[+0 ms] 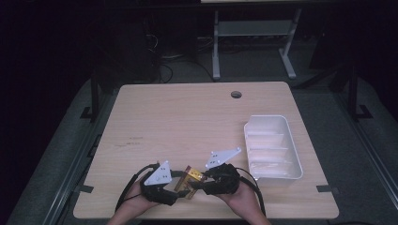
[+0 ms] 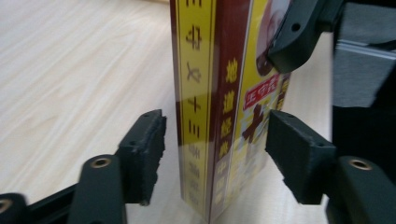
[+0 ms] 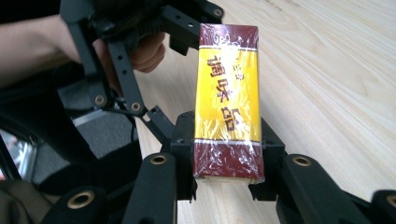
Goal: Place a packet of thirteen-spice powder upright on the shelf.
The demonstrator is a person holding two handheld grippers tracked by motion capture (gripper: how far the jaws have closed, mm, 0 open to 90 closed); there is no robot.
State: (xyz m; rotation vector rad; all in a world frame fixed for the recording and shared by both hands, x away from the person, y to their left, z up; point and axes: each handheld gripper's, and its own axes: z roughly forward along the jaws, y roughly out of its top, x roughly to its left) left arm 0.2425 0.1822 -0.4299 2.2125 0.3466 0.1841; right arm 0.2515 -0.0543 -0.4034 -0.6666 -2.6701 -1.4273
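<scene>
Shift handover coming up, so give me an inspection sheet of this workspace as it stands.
Surface: light wood-grain table with a round cable hole near the far edge.
Job's things: yellow and dark red wrapped box, held between the two grippers at the near edge.
Clutter: white plastic bin on the table's right side; contents cannot be told.
Grippers: right gripper shut on the box; left gripper open, jaws either side of the box with gaps.
Cables: black cables trail from both grippers.
Surroundings: dark floor, grey desk frame beyond the table.
</scene>
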